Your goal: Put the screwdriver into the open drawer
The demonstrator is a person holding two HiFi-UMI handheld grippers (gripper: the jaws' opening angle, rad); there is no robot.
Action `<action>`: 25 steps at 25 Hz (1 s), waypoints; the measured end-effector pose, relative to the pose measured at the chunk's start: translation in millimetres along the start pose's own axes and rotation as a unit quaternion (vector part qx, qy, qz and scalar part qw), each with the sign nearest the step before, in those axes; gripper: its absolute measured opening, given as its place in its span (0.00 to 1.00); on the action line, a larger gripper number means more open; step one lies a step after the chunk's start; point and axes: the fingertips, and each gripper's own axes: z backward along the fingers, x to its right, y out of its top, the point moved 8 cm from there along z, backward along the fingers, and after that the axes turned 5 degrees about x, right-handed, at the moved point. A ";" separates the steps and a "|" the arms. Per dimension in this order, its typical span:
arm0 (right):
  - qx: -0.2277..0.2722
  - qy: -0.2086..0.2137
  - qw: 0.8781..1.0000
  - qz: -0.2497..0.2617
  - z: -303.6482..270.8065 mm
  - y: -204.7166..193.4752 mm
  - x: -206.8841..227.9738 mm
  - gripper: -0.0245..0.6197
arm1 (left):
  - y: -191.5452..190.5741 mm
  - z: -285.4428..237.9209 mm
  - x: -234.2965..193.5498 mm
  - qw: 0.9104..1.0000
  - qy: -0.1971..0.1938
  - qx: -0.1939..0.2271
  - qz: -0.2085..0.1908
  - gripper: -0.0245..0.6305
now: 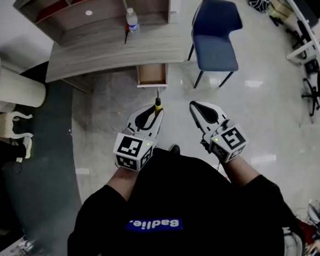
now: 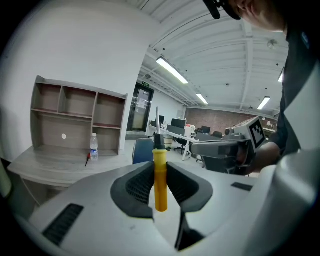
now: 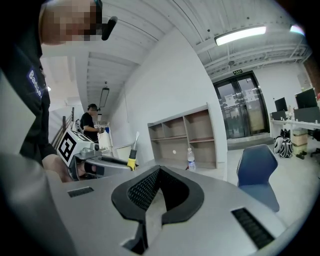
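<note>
The screwdriver [image 1: 158, 103] has a yellow handle and a thin metal shaft, and it stands upright in my left gripper [image 1: 156, 110]. In the left gripper view the handle [image 2: 160, 180] is pinched between the black pads of the left gripper [image 2: 160, 172], which is shut on it. The open drawer [image 1: 152, 75] juts from the front of the grey desk [image 1: 110, 52], just ahead of the screwdriver tip. My right gripper [image 1: 195, 106] hovers beside the left one, to its right, with its pad tips together and nothing between them [image 3: 160, 170].
On the desk stand a water bottle [image 1: 132, 20] and a small red-handled tool [image 1: 126, 30], below a shelf unit [image 1: 93, 11]. A blue chair [image 1: 214, 35] is right of the drawer. A white bin [image 1: 13, 86] sits at the left.
</note>
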 end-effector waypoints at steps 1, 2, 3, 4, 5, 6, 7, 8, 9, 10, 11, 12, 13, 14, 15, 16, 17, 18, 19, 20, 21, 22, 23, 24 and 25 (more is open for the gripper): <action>-0.001 -0.002 1.000 -0.001 -1.1 -0.9 3.9 0.08 | -0.1 -3.2 -3.8 1.000 0.003 0.000 0.000 0.15; -0.003 -0.004 1.000 -0.001 -2.8 -1.6 7.2 0.08 | 0.1 -6.4 -8.0 1.000 0.004 0.001 0.000 0.15; -0.004 -0.005 1.000 -0.001 -5.0 -2.1 10.0 0.08 | 0.5 -9.7 -12.3 1.000 0.005 0.003 -0.001 0.15; -0.006 -0.007 1.000 -0.001 -8.0 -2.4 12.6 0.08 | 1.2 -13.0 -16.7 1.000 0.005 0.004 -0.002 0.15; -0.007 -0.009 1.000 -0.001 -11.9 -2.2 14.9 0.08 | 2.0 -16.4 -21.6 1.000 0.004 0.005 -0.002 0.15; -0.007 -0.012 1.000 0.000 -16.9 -1.5 17.3 0.08 | 3.0 -20.1 -27.1 1.000 0.002 0.005 -0.002 0.15; -0.007 -0.015 1.000 0.001 -22.7 -0.1 19.8 0.08 | 4.0 -24.2 -33.3 1.000 -0.001 0.005 -0.002 0.15; -0.005 -0.019 1.000 0.001 -29.0 1.9 22.5 0.08 | 5.0 -28.9 -40.1 1.000 -0.005 0.004 -0.002 0.15; -0.003 -0.024 1.000 0.001 -35.3 4.0 25.3 0.08 | 6.0 -33.9 -47.0 1.000 -0.010 0.001 -0.003 0.15; -0.001 -0.029 1.000 0.001 -41.1 5.8 28.0 0.08 | 6.9 -38.8 -53.7 1.000 -0.015 -0.002 -0.005 0.15; 0.000 -0.035 0.999 -0.001 -46.6 6.9 30.7 0.08 | 8.1 -43.3 -60.4 1.000 -0.021 -0.006 -0.007 0.15; 0.001 -0.042 0.999 -0.003 -52.3 7.6 33.4 0.08 | 9.9 -47.4 -67.0 1.000 -0.027 -0.009 -0.009 0.15; 0.001 -0.048 0.999 -0.007 -58.5 8.1 36.2 0.08 | 12.7 -51.3 -74.0 0.999 -0.033 -0.013 -0.011 0.15; 0.001 -0.054 0.998 -0.011 -66.0 9.0 39.1 0.08 | 16.3 -55.1 -81.4 0.999 -0.039 -0.014 -0.014 0.15; 0.001 -0.059 0.998 -0.014 -74.7 10.4 41.7 0.08 | 20.1 -59.0 -89.5 0.999 -0.046 -0.015 -0.017 0.15; 0.001 -0.064 0.998 -0.017 -84.6 12.2 43.6 0.08 | 23.8 -62.7 -98.2 0.998 -0.052 -0.016 -0.020 0.15; 0.003 -0.068 0.998 -0.018 -95.2 14.4 44.8 0.08 | 27.6 -66.4 -107.4 0.998 -0.057 -0.017 -0.023 0.15; 0.005 -0.071 0.997 -0.018 -106.1 16.7 45.2 0.08 | 31.5 -70.0 -116.6 0.998 -0.062 -0.019 -0.026 0.15; 0.007 -0.074 0.997 -0.018 -116.9 19.0 45.2 0.08 | 34.9 -73.4 -125.6 0.997 -0.067 -0.021 -0.028 0.15; 0.009 -0.077 0.997 -0.017 -127.0 21.2 45.1 0.08 | 38.0 -76.7 -134.1 0.997 -0.074 -0.022 -0.029 0.15; 0.009 -0.081 0.997 -0.016 -136.3 23.4 45.0 0.08 | 41.0 -80.0 -142.0 0.996 -0.081 -0.024 -0.029 0.15; 0.009 -0.086 0.996 -0.016 -144.7 25.4 45.3 0.08 | 43.8 -83.0 -149.4 0.995 -0.088 -0.026 -0.029 0.15; 0.008 -0.092 0.996 -0.016 -152.4 27.4 45.8 0.08 | 46.5 -85.8 -156.4 0.995 -0.095 -0.028 -0.027 0.15; 0.007 -0.098 0.995 -0.016 -159.7 29.1 46.6 0.08 | 49.5 -88.4 -163.1 0.994 -0.102 -0.026 -0.025 0.15; 0.007 -0.104 0.994 -0.017 -166.5 30.5 47.2 0.08 | 51.8 -91.0 -169.8 0.994 -0.109 -0.023 -0.023 0.15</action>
